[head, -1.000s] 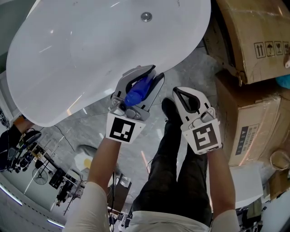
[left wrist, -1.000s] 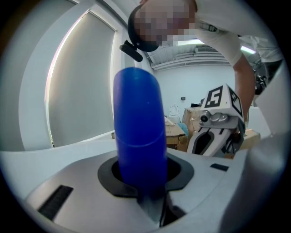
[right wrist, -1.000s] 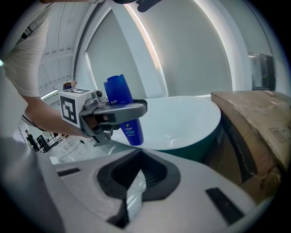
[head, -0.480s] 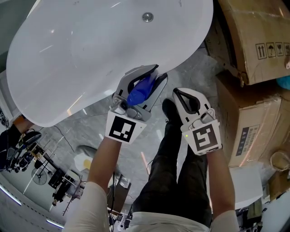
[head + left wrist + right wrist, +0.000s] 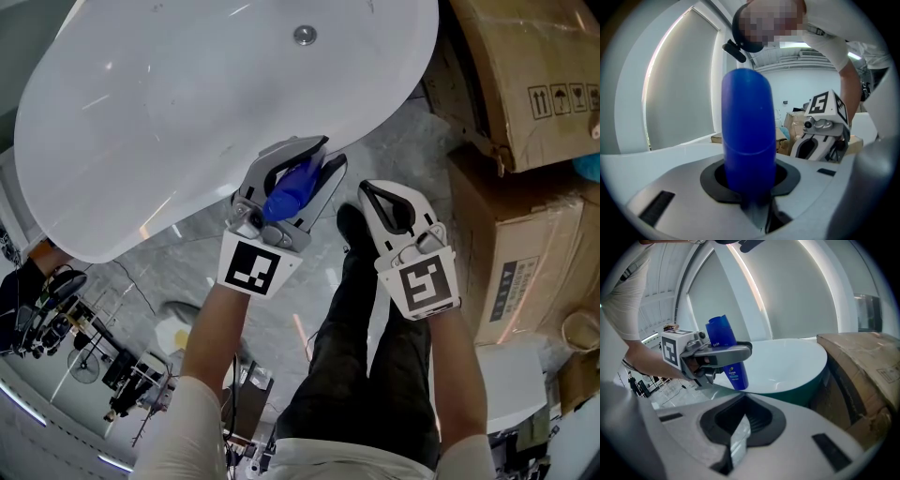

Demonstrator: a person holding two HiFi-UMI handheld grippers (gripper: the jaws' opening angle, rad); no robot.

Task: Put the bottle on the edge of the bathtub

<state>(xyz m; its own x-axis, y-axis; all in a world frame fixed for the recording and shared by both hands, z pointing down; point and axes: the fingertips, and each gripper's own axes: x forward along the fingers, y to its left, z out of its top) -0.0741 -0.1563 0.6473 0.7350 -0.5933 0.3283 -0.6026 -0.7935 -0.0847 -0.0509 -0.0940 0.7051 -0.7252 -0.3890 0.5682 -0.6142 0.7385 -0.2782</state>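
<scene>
Blue bottle [image 5: 291,187] clamped between the jaws of the left gripper [image 5: 324,157], tilted, lower end over the near rim of the white bathtub [image 5: 169,122]; contact with the rim not clear. Right gripper [image 5: 366,190] just right of it, jaws together, empty. Grey marbled floor [image 5: 178,262] below; cardboard boxes [image 5: 525,84] at right. Against a second ago: bottle, grip and both grippers unchanged.

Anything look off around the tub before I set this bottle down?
Nothing spilled or broken. The bottle is clamped in the left gripper at the bathtub rim, leaning slightly. Only oddity: the cardboard boxes right of the tub are dented and torn.
</scene>
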